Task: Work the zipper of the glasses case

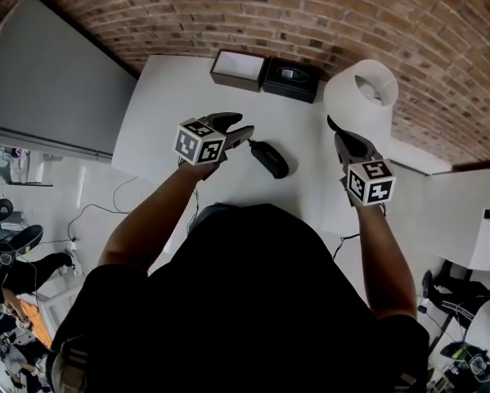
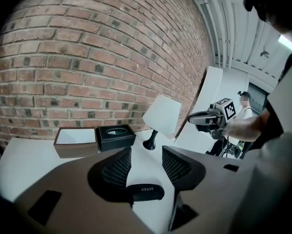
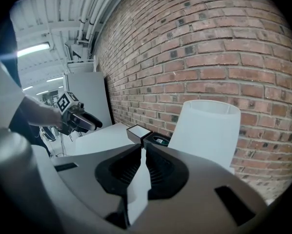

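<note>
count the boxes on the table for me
2. A brown box sits at the far edge of the table, by the brick wall. A black box sits beside it, towards the lamp. None looks hidden.

A: Items shown, by kind?
B: Glasses case [image 1: 269, 159], one. Boxes, two: brown box [image 1: 238, 70], black box [image 1: 291, 79]. Lamp [image 1: 361, 97], one. Table [image 1: 171, 97], one.
A: Grippers?
B: Two: left gripper [image 1: 246, 129], right gripper [image 1: 333, 124].
</note>
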Tool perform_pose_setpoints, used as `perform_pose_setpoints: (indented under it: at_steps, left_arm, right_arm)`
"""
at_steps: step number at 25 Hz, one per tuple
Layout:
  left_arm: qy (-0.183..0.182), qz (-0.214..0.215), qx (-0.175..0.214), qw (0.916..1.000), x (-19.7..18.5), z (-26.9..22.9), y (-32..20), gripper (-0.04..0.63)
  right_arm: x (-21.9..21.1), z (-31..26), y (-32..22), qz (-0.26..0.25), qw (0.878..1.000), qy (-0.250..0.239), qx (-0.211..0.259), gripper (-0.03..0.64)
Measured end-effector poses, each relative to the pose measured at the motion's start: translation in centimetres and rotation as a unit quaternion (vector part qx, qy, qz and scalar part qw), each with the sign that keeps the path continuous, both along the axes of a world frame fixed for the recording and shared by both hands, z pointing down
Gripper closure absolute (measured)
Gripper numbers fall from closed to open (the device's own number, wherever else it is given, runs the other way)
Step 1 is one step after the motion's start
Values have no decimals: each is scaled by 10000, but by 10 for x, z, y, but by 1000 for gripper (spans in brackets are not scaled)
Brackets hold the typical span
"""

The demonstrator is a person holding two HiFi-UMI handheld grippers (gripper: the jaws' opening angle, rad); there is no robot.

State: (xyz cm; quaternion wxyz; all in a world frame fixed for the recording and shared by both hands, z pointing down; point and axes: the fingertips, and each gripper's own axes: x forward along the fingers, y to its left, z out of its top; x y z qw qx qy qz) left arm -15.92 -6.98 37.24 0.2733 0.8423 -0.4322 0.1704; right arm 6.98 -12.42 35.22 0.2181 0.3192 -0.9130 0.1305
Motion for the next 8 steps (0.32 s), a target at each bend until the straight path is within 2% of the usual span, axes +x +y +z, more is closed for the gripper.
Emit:
perform_pose_setpoints:
  at_steps: [8]
  left_arm:
    - [150, -65, -42, 9999, -5, 1, 5, 404]
  right_arm:
    - [8, -2, 4, 71, 9999, -55, -101, 581]
